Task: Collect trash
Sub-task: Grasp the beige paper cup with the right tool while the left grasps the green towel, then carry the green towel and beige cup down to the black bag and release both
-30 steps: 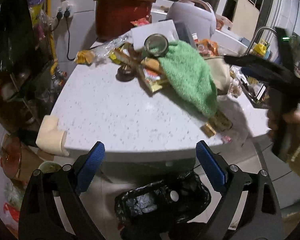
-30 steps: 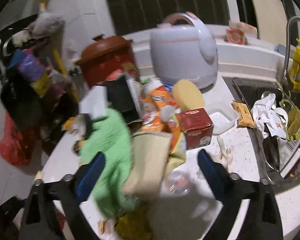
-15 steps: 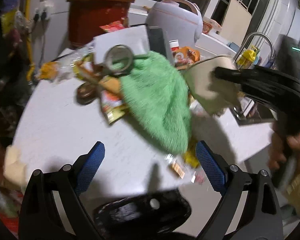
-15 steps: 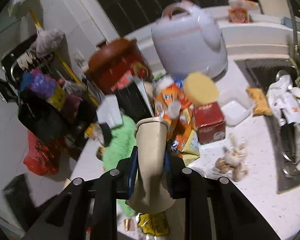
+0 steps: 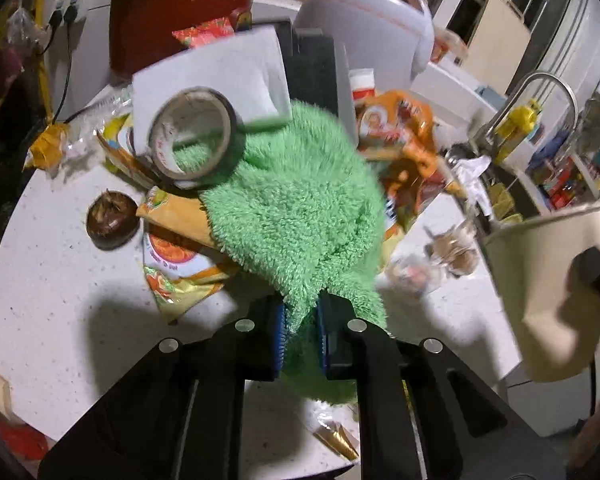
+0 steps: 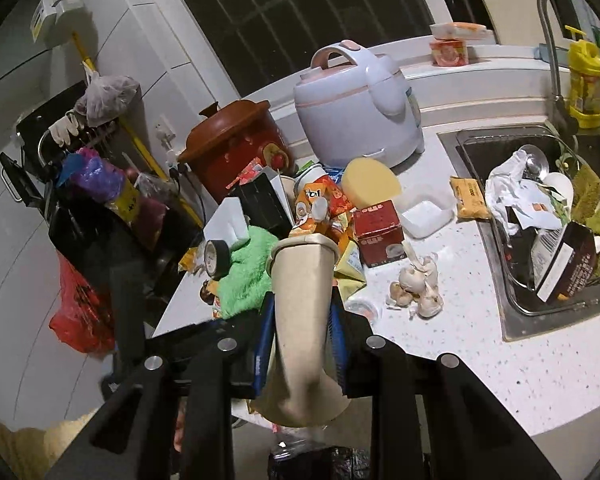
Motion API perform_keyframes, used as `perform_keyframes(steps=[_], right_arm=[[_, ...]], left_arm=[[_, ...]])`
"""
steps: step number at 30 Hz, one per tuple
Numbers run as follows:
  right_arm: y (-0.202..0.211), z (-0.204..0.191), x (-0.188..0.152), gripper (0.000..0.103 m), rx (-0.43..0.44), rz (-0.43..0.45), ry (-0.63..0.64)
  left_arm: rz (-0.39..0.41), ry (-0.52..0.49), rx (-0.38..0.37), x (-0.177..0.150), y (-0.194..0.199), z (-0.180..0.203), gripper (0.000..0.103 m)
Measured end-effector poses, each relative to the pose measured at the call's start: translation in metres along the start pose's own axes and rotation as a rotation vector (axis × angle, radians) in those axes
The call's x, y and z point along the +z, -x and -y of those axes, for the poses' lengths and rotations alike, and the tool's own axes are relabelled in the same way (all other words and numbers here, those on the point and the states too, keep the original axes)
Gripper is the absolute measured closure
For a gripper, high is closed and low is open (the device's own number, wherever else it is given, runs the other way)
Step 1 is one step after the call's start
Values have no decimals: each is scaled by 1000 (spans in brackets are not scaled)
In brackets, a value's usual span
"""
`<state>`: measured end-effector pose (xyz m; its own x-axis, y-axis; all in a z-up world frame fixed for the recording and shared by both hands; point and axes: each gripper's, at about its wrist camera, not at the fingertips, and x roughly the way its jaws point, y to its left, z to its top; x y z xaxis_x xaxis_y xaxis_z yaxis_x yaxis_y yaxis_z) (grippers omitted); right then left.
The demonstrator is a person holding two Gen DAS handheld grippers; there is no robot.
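left gripper point(image 5: 302, 334): fingers clamped on the near edge of the green cloth point(image 5: 296, 216), which spreads ahead of them over wrappers point(image 5: 176, 264) on the table point(image 5: 60, 304); a tape roll point(image 5: 196, 136) rests on the cloth's far left part. right gripper point(image 6: 300, 344): fingers clamped on the crushed paper cup point(image 6: 300, 320), held off the table with its open rim pointing away from the fingers. garlic point(image 6: 418, 288) lies ahead and right of these fingers, the sink point(image 6: 512, 320) farther right.

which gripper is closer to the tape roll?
Left. The left gripper grips the green cloth that the tape roll rests on; the right gripper holds the cup, farther right.
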<state>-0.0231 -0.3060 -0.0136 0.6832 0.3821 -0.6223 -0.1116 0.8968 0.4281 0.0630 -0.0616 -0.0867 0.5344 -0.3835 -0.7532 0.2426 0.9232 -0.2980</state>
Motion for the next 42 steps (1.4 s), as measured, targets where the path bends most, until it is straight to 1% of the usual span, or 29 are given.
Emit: perform_keyframes(steps=[1,4,7,12,14,17,20,22,24,26,28,29,30,32,33,35,36,37,39,40,41,42], right_arm=[[1,-1,0,77,7,5,0],[3,-2,3,77,26,21,-3],[4,-5,8,77,43,44,-3],[11,-14,18,77,65,93,5],[13,-16,18,77,61,107,22],[15,-15,18,77,65,111,20],[23,-13,20,77,66,123,22],[29,-16,20,77,82,120,39],[41,-23,18,77,109,119,85],[52,-33,13,77,142,110,144],[57,-41,6,77,185,69,181],[58,-46,-2,77,202,29,203],[56,-49,-9,77,208,-7,222],[49,-53,-26,77,202,-88,254],[44,-54,-35,77,195,-127,260],[27,-51,-59,77,174,-228,252],[17,-49,-73,77,153,-281,254],[9,-49,-83,77,141,-316,259],[-7,-47,-109,77,111,-384,283],[-19,-45,-126,77,83,-427,303],[-30,-42,-141,77,72,-465,308],[-38,-39,-152,77,53,-490,315]], left_arm=[[14,-10,-6,3,7,2,92],[92,-45,-40,24,38,10,92],[180,-72,-73,59,71,21,92],[332,-139,-107,117,128,37,92],[398,-175,-95,136,149,43,92],[441,-177,-121,144,170,45,92],[493,-220,-139,144,198,49,92],[506,-249,-179,137,220,49,92],[501,-286,-228,118,240,48,92],[475,-320,-271,97,255,46,92],[418,-353,-309,68,267,38,92],[386,-360,-318,56,268,35,92],[332,-365,-321,37,267,31,92],[246,-352,-319,9,258,22,92],[176,-336,-312,-9,247,16,92],[75,-309,-290,-36,227,8,92],[-1,-278,-282,-57,209,0,92],[-46,-264,-274,-70,196,-5,92],[-157,-236,-243,-109,158,-17,92],[-213,-205,-222,-133,132,-27,92],[-249,-185,-201,-146,115,-34,92],[-296,-150,-191,-168,89,-46,92]])
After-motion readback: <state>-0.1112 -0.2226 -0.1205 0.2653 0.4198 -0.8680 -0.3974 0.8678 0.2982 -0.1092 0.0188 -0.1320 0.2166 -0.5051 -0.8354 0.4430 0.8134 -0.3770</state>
